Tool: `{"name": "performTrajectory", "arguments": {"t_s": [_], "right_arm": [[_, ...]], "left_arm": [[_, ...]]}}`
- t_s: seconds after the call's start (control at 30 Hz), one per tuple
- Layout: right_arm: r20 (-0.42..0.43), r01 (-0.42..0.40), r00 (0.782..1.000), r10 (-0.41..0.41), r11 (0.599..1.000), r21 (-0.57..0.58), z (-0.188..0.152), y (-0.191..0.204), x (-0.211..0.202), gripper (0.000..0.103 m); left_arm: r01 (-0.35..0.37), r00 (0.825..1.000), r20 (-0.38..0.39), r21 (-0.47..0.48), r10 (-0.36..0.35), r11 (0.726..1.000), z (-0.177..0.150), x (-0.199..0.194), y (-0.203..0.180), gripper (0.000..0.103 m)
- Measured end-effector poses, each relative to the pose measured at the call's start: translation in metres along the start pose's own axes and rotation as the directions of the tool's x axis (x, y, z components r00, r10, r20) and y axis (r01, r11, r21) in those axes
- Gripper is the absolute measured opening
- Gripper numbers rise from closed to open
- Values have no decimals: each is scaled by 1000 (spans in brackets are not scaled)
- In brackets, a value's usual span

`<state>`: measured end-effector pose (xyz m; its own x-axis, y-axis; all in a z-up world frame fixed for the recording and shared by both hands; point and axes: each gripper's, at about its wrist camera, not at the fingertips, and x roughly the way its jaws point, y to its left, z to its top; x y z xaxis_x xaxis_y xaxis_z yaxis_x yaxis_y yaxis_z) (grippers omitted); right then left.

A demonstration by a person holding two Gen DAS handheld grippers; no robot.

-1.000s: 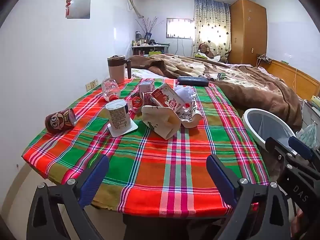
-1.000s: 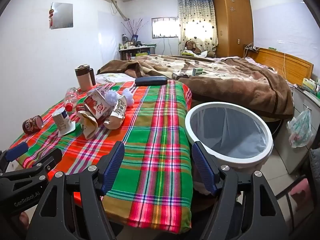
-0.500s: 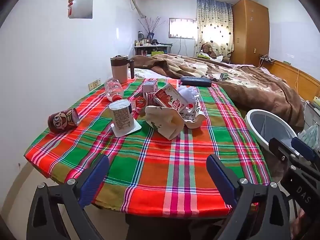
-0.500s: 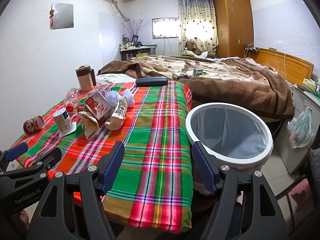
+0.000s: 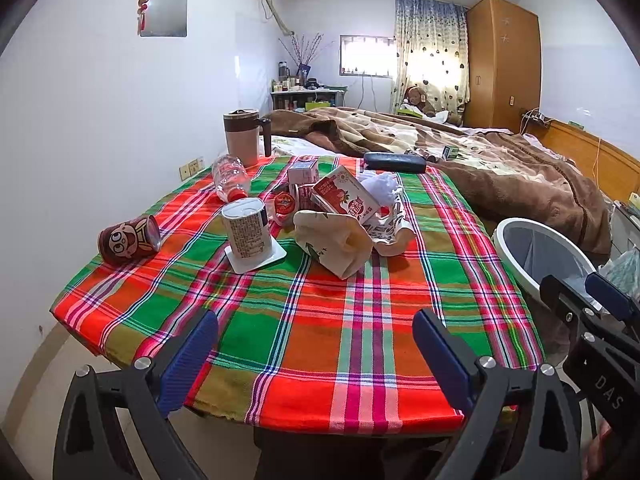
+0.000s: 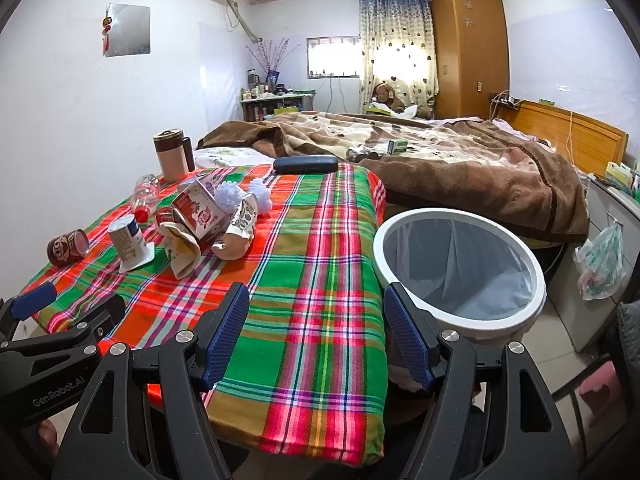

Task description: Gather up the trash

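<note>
Trash lies in a loose heap toward the far left part of our table, which wears a red, green and white plaid cloth. Behind the table we see a bed under a brown blanket, and at the table's right edge, on the floor, stands a bin with a white rim and a pale liner, nothing visible inside it.

Next in size, a lidded mug stands upright at the far left corner, and a dark flat case lies at the far edge. A clear bottle with a red cap lies on its side near the mug. In the heap, a crumpled paper bag lies open toward us, touching a red-and-white carton printed with strawberries; its writing is too small for us to read. A white cup stands on its peeled lid, with dense small print we cannot make out. A brown can bearing a cartoon face lies on its side, apart at the left edge.

Our left gripper hovers over the near edge, jaws spread wide, grasping nothing. Our right gripper hangs likewise, released and empty, between table and bin. On the tool bodies we read "GenRobot.AI" and "DAS".
</note>
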<state>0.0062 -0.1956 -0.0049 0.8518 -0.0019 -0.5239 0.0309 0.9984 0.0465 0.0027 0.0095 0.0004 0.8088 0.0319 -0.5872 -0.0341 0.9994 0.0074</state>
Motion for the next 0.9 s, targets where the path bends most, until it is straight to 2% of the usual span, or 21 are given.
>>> {"name": "performTrajectory", "arguments": {"t_s": [0.9], "right_arm": [[2, 3, 1000, -3, 1000, -4, 2, 0, -2, 71]], "left_arm": [[-3, 1000, 2, 1, 3, 1000, -1, -2, 1, 99]]}}
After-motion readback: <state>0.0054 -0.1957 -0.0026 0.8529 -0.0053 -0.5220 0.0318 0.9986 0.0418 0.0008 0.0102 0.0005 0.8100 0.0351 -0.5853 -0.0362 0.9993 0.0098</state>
